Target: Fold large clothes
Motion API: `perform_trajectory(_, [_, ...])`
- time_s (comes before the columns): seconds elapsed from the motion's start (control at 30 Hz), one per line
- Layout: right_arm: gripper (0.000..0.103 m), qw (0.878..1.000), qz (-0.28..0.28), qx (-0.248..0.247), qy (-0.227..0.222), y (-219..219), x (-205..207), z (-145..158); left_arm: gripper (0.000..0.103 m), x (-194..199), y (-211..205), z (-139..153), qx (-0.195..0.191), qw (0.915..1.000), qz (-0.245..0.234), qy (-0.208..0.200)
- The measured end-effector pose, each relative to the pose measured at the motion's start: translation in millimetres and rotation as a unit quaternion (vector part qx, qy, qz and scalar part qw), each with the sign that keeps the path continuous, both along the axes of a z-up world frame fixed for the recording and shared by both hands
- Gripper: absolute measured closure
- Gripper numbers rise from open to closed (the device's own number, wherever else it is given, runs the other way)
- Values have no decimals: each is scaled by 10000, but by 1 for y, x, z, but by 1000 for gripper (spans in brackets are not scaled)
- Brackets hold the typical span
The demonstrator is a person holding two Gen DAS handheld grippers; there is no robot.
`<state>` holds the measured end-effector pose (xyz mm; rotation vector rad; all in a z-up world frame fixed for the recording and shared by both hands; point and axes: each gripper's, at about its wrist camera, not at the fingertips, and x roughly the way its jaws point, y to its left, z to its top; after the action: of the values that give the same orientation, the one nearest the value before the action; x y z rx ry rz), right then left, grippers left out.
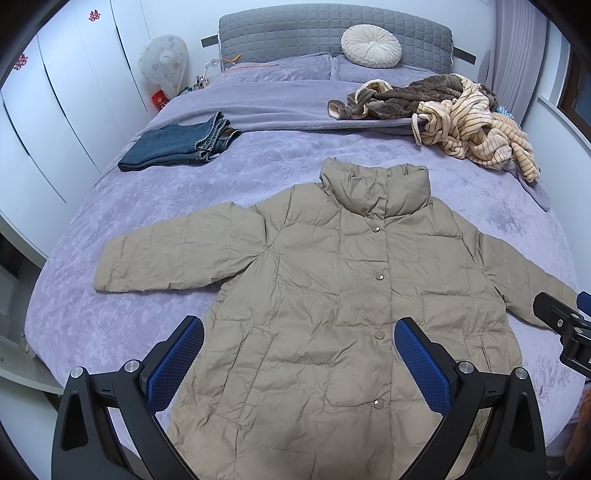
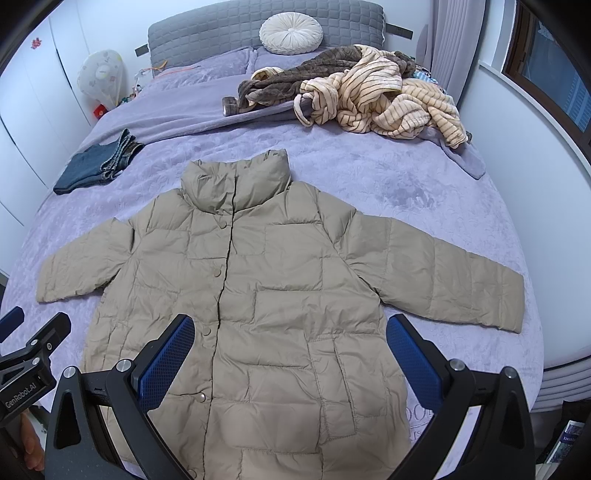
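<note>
Plainly, a tan puffer jacket [image 1: 332, 295] lies spread face up on the purple bed [image 1: 147, 229], both tools hovering over its hem.

Its front is snapped closed, collar toward the headboard [image 1: 332, 33], both sleeves stretched out to the sides; the left tool [image 1: 299, 354] hangs above the lower front with its blue-padded fingers [image 1: 177, 358] spread wide and nothing between them; the right tool [image 2: 290, 354] is likewise spread wide and empty over the jacket's lower right half; each tool shows at the edge of the other's view; folded jeans [image 1: 177, 147] rest on the bed near its left edge, well apart from the jacket; a heap of brown and striped cream clothes [image 2: 354, 92] sits near the headboard, below a round white cushion [image 2: 290, 33].
</note>
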<state>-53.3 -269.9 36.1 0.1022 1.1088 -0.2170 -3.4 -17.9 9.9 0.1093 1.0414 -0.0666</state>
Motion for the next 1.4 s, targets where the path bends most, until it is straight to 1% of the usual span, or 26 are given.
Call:
perform_trajectory(1.0, [0,10000,-17,9,39,1,1,-2,0,1,2,-4,-37,10000,-15,55])
perform_trajectory(1.17, [0,9999,-87,20,84,1,-2,-1,0,5,3,-9,-72,9999,-65,127])
perform_trajectory(1.23, [0,9998,-131,60,97,2,-4,-4,0,8,5,-14,-82,9997,-73,217])
perform_trajectory(1.33, [0,9996,-124,221,140,8,3,-10,0,14,15,-25,-303,9986,-40,436])
perform_trajectory(1.4, [0,9990,-91,408,166,12,5,-13,0,20,29,-34,-557,9967,-12,585])
